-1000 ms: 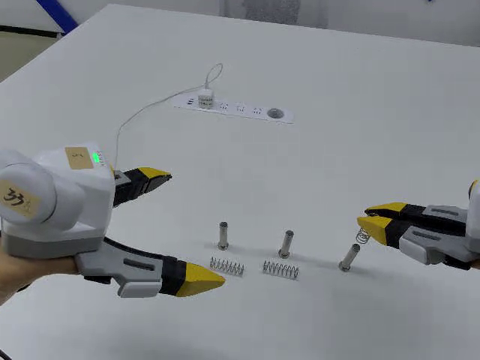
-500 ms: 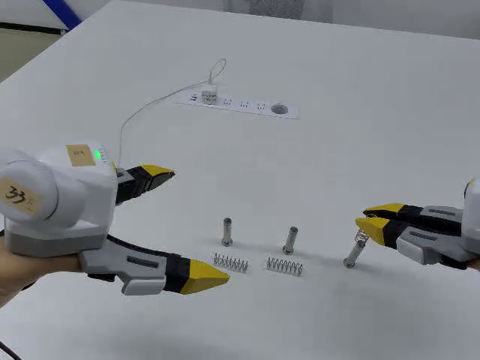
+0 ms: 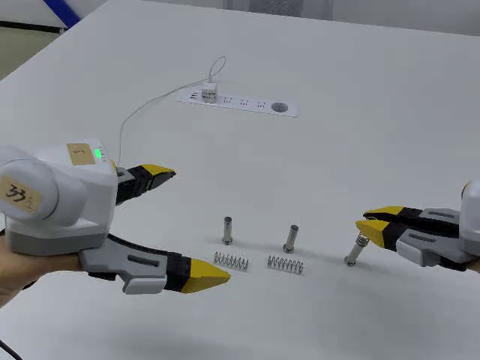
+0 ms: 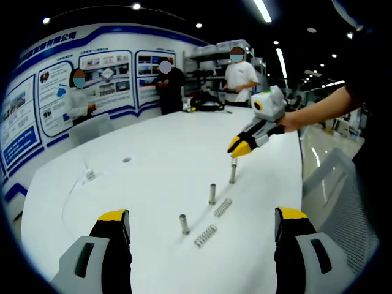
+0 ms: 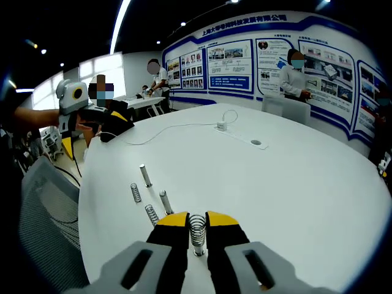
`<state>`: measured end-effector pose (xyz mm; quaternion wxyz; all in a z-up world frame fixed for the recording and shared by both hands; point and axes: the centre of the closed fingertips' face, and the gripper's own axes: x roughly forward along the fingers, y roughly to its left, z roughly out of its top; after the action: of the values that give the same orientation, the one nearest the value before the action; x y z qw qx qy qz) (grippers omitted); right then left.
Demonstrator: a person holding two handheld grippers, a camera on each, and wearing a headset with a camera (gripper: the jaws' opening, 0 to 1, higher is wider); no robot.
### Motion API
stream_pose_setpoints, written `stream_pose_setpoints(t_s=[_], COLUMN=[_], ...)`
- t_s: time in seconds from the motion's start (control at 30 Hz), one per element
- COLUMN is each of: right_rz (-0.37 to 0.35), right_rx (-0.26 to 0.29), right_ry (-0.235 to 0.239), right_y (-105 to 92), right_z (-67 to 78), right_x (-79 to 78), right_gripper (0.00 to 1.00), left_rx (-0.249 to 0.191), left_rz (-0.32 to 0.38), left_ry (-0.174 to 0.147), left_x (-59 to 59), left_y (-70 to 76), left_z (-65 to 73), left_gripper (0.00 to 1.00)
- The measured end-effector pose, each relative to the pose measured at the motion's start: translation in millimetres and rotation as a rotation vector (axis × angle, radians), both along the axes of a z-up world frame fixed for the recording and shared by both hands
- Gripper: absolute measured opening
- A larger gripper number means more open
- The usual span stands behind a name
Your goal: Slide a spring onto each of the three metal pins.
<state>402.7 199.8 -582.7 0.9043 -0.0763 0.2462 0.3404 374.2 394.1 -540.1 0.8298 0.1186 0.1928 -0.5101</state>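
Observation:
Three metal pins stand in a row on the white table (image 3: 360,105): the left pin (image 3: 227,229), the middle pin (image 3: 290,238) and the right pin (image 3: 352,253), which leans. Two loose springs (image 3: 230,261) (image 3: 285,264) lie in front of the first two. My right gripper (image 3: 373,222) is shut on a third spring (image 5: 196,229), whose lower end sits over the top of the right pin (image 5: 196,250). My left gripper (image 3: 187,225) hovers wide open to the left of the pins, with nothing between its fingers.
A white power strip (image 3: 238,103) with a plug and a thin cable (image 3: 142,112) lies at the far middle of the table. Several people stand by a blue-and-white wall (image 5: 257,55) beyond the table, and a grey chair (image 5: 43,202) stands at its edge.
My right gripper has brought its spring down from just above the right pin's top onto it. The left gripper has hardly moved; the camera has shifted slightly.

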Motion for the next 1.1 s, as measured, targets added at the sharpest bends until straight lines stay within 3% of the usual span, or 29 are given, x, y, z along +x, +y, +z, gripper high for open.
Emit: stream_pose_setpoints(t_s=[1.1], right_rz=[0.019], right_rx=[-0.064], right_ry=[0.039], right_y=[-0.8], right_z=[-23.3], right_x=[-2.4], right_gripper=[0.11], left_rx=[-0.011], left_rz=[-0.016], left_ry=[0.002], left_x=[-2.9], left_y=[-3.6], left_z=[3.6], left_gripper=[0.98])
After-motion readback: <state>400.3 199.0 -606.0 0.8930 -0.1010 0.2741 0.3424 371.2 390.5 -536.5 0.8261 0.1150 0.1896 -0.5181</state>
